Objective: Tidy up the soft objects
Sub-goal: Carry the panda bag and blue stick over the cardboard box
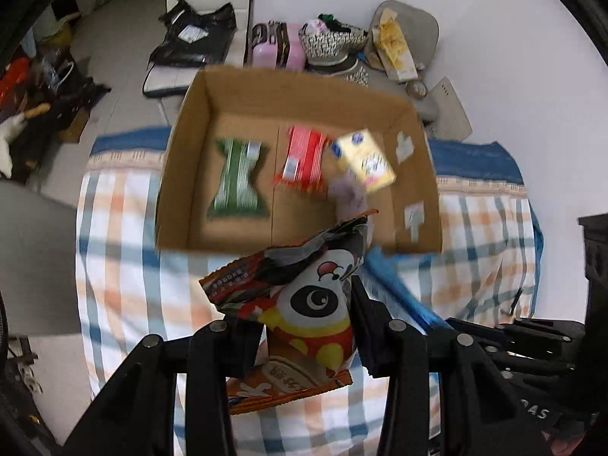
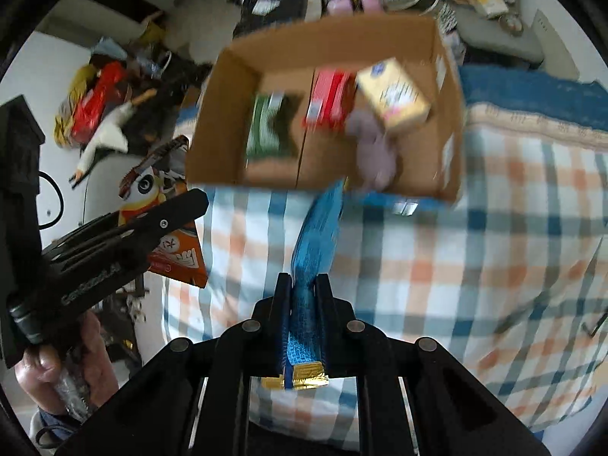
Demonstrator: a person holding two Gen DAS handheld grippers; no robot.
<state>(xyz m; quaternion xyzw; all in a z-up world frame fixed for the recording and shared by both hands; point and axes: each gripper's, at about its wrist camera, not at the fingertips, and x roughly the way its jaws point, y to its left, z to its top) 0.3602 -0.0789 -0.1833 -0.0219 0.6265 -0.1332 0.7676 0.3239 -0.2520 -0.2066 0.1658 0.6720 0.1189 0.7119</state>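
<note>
Left wrist: fingers (image 1: 304, 326) clamp panda snack bag (image 1: 304, 304), right fingers (image 2: 304, 304) pinch blue packet (image 2: 315, 235)

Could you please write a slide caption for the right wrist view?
Right claw grips a blue packet before a cardboard box on a plaid cloth.

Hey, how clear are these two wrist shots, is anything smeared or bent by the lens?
Left wrist view: the cardboard box edges and the yellow pack are motion-smeared, while the panda snack bag in the left hand-held gripper stays fairly sharp. Right wrist view: heavier blur over the box and checked cloth; the blue packet in the right hand-held gripper is crisp. Both show fisheye bending and dark corners.
</note>
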